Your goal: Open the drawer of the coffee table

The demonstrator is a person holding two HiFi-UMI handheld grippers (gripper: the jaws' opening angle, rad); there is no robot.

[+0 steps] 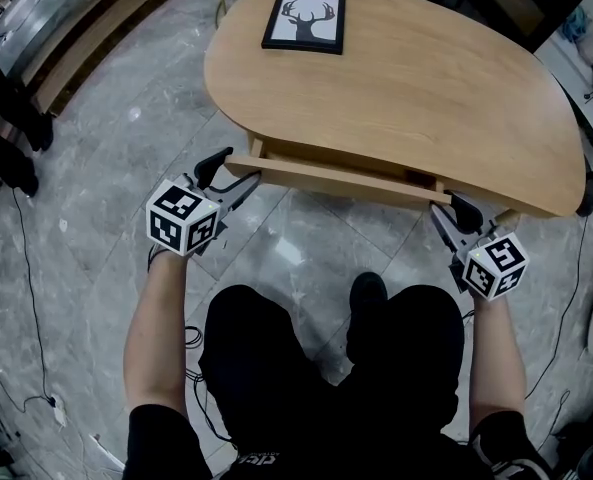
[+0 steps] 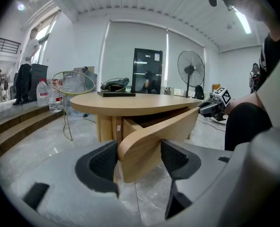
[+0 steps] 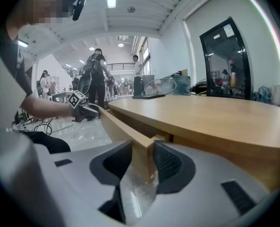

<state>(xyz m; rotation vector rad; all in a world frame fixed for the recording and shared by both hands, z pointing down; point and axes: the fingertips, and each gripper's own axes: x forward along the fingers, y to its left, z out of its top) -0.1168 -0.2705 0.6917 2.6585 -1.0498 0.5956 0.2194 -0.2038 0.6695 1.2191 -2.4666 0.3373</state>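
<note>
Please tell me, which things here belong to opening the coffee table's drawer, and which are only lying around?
For the job: coffee table; drawer front, already pulled partly out; left gripper and right gripper, each clamped on one end of it.

Lying about: deer picture on the tabletop; standing fan; water bottle; floor cable.

No words, brands or numbers are legible. The framed picture on the table shows only a stag silhouette. The cubes on the left hand-held gripper and right hand-held gripper bear black-and-white square markers. The water bottle beyond the table has an unreadable label.
</note>
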